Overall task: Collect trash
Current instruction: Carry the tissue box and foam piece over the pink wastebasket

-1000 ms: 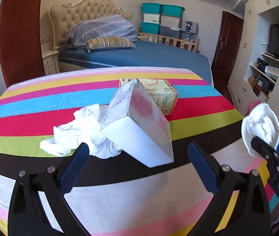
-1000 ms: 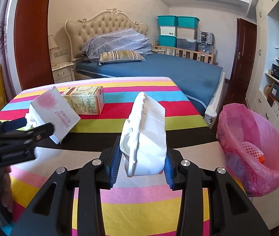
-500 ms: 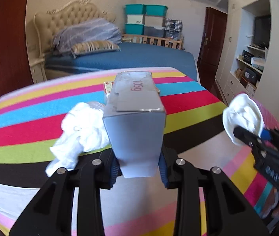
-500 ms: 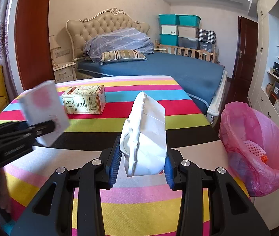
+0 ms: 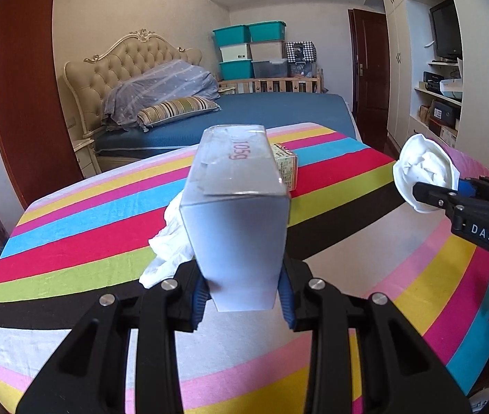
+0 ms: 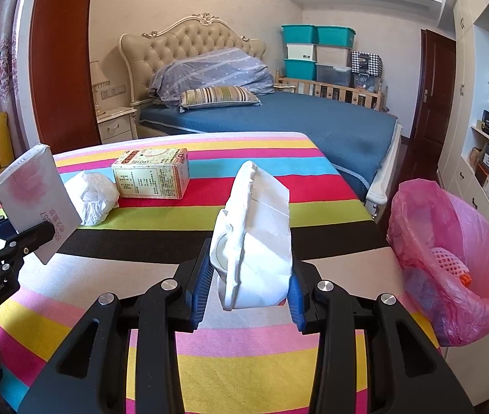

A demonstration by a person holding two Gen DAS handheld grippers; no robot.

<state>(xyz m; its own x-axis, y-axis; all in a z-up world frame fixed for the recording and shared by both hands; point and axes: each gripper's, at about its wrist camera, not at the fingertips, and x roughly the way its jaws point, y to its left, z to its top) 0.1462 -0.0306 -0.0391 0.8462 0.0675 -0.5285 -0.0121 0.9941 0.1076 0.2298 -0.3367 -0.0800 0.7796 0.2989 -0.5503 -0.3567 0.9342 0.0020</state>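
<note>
Black-framed left tongs [image 5: 242, 296], blue pads clamped on the lower end of a white carton [image 5: 237, 214] printed "105g", lifted clear of the striped table [image 5: 72, 241]. Same carton seen from the right wrist view at far left, pink smudge on its face, tilted, pinched by the left tongs. Right tongs [image 6: 246, 293] closed likewise on a crumpled white paper package [image 6: 255, 238], held upright above the pale and pink stripes near the table's front edge. Just behind the lifted carton, resting on the green and red stripes: a crumpled white bag [image 6: 91, 196], loose and wrinkled. Touching or just beside it, further back on the red stripe: a cream printed box [image 6: 153, 172], lying on its long side, small text on the facing panel. Off the table's right edge, near the right tongs: a bin lined with a pink bag [image 6: 451, 258], open-mouthed, a pink foam net and something orange inside. Beyond the table: a bed [image 6: 296, 117] with blue sheet, striped pillow, grey-blue duvet bunched against a tufted beige headboard. Furthest back, against the wall: stacked teal and white storage boxes [image 6: 317, 51], then a dark wooden door to the right.
</note>
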